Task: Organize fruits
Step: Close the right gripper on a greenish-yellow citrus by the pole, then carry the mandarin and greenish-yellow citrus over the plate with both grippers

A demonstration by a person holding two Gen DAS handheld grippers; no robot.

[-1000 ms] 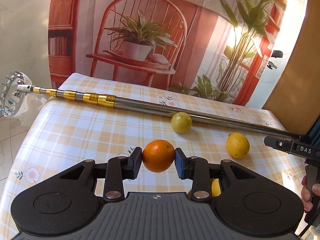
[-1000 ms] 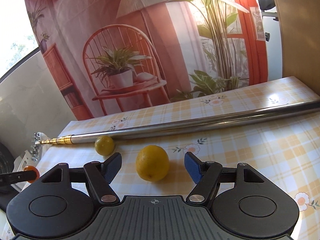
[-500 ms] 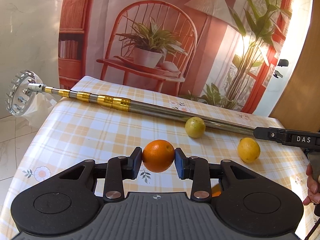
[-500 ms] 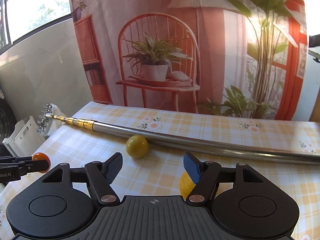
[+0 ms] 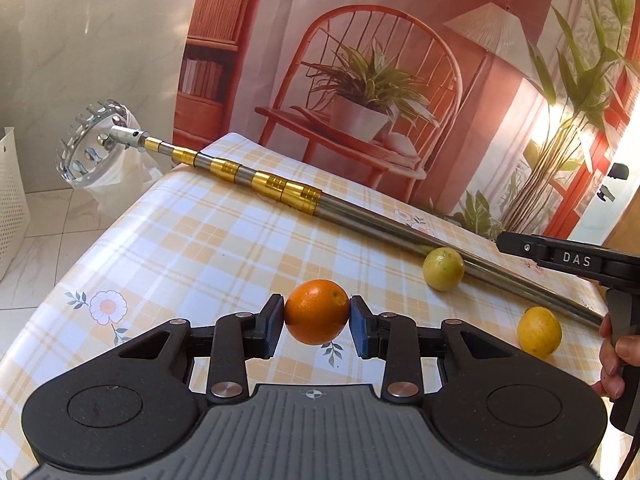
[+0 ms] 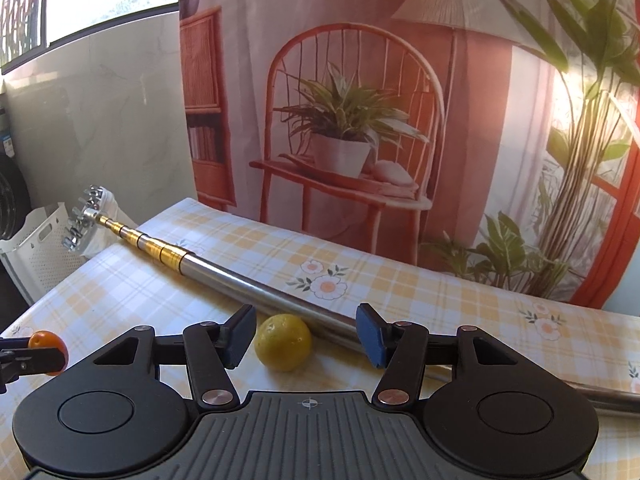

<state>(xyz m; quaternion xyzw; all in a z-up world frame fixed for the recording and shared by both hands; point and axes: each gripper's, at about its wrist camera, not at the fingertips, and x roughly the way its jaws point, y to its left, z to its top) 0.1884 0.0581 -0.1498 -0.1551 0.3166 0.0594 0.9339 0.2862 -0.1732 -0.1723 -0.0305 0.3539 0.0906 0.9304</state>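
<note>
Claw of mine on the left [image 5: 317, 322] grips the orange [image 5: 317, 312] above the bench [image 5: 208, 248]; my right claw [image 6: 306, 338], spread open, should center on the lime [image 6: 283, 342] before squeezing

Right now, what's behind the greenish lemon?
The long metal pole lies right behind the greenish lemon, seemingly touching it, on the checked tablecloth. The lemon and the right gripper hide part of the pole.

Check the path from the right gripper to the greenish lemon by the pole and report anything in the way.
Nothing visible blocks it. The right gripper is open, with the greenish lemon between its fingers. The metal pole lies just behind the fruit, not in front.
</note>
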